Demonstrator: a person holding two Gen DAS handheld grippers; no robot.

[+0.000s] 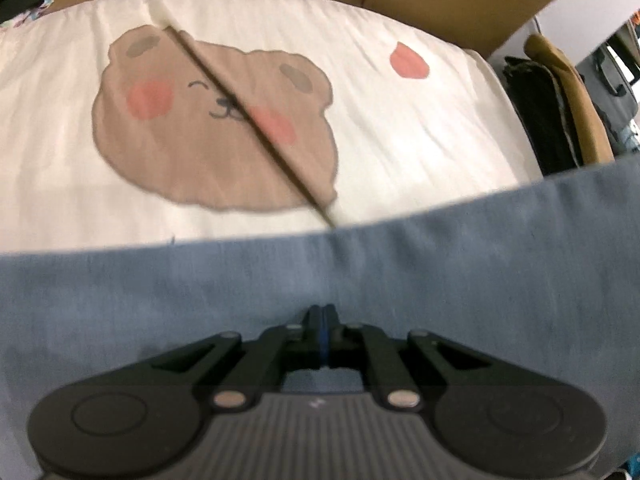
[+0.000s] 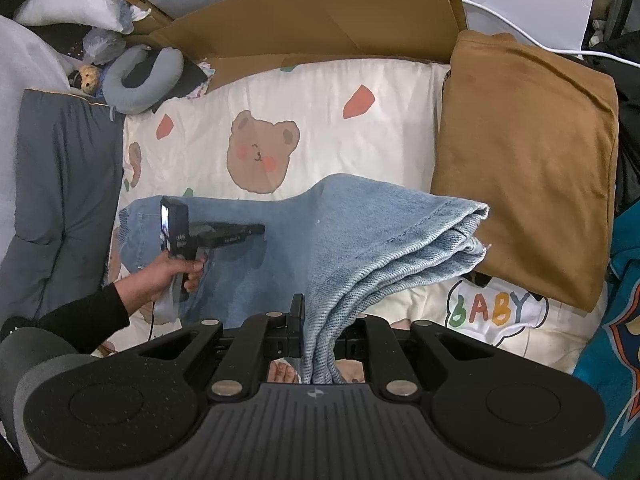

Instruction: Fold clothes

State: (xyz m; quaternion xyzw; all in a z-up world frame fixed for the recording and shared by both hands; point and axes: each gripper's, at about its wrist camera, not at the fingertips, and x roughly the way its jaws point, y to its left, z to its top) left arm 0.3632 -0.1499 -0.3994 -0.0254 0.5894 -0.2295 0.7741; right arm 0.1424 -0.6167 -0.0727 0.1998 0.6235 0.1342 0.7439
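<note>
The blue jeans (image 2: 360, 220) lie partly folded across the lower middle of the right wrist view, on a bed covered by a cream bear-print sheet (image 2: 320, 104), with a folded brown garment (image 2: 528, 152) at the right of the frame. The right hand-held gripper (image 2: 320, 332) pinches a bunched stack of denim layers at the bottom centre. The left hand-held gripper (image 1: 323, 320) has its fingers pressed together over the denim; whether cloth is caught between them I cannot tell. A likely risk: the thick stack could slip from the right pinch, letting the layers fan apart, or the fold could land skewed against the brown garment.
</note>
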